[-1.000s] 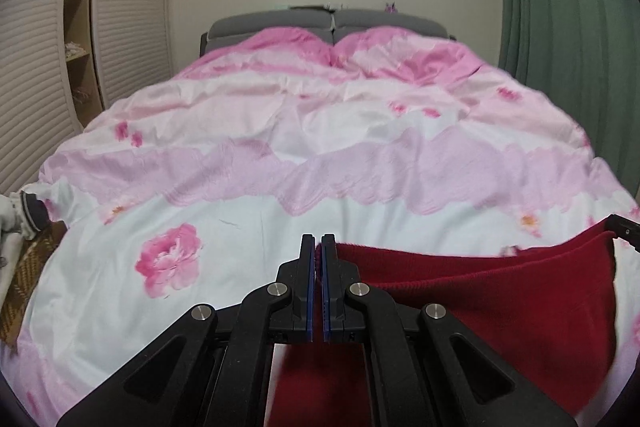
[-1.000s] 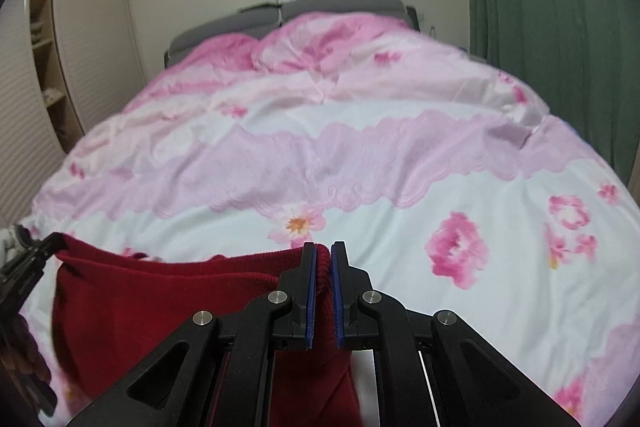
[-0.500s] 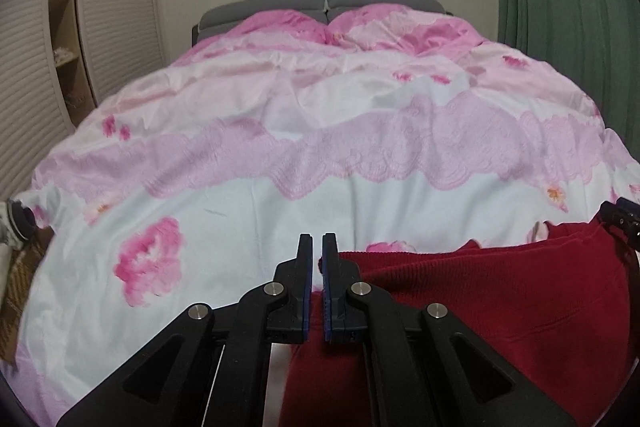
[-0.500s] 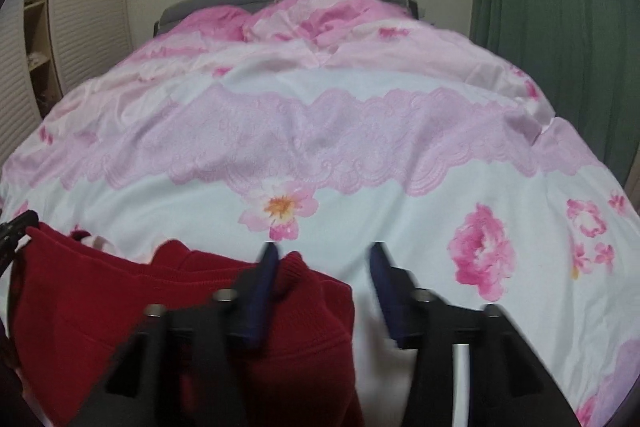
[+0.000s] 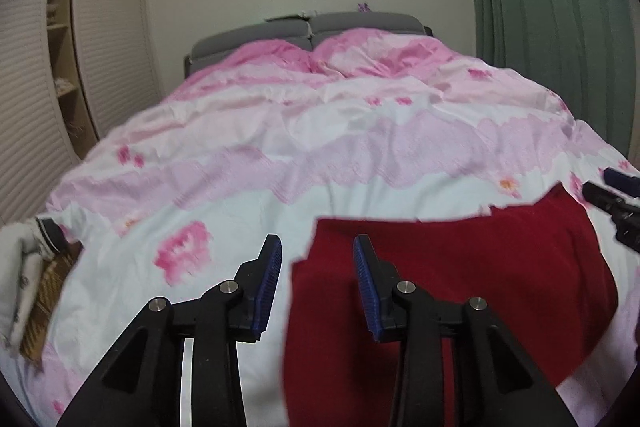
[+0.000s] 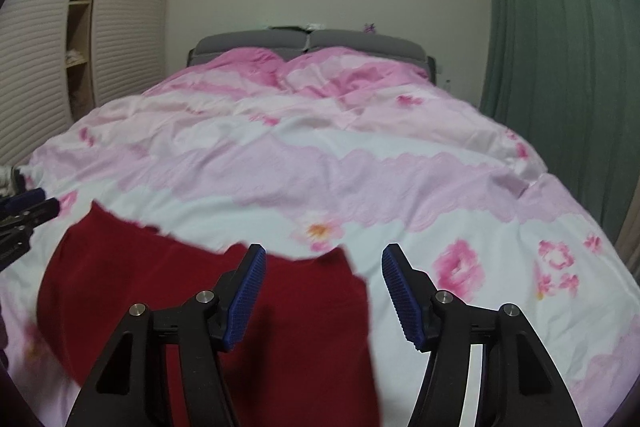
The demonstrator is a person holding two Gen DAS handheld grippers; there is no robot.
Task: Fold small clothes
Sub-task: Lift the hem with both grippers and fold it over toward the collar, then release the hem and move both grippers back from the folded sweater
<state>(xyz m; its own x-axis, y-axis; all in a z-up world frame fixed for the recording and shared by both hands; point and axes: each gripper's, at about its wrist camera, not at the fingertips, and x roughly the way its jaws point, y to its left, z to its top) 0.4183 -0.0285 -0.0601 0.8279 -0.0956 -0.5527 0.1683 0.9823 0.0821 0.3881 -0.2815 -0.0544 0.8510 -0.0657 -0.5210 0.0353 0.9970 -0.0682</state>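
Both tongs, left point(image 5: 317, 259) and right point(image 6: 323, 267), are opening, grasping nothing. The red garment point(image 5: 460, 275) lies spread on the bed point(image 5: 320, 163), apparently laid flat for folding.

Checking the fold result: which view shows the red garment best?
The left wrist view: the red garment lies spread across the bedcover, its far edge and both corners visible. The right wrist view shows the garment too, but blurrier and more cut off by the tongs.

No text, label, brand or number can be read anywhere in either wrist view. Small dark marks on the white cloth point(image 5: 20, 275) at the left edge may be print, but blur hides them.
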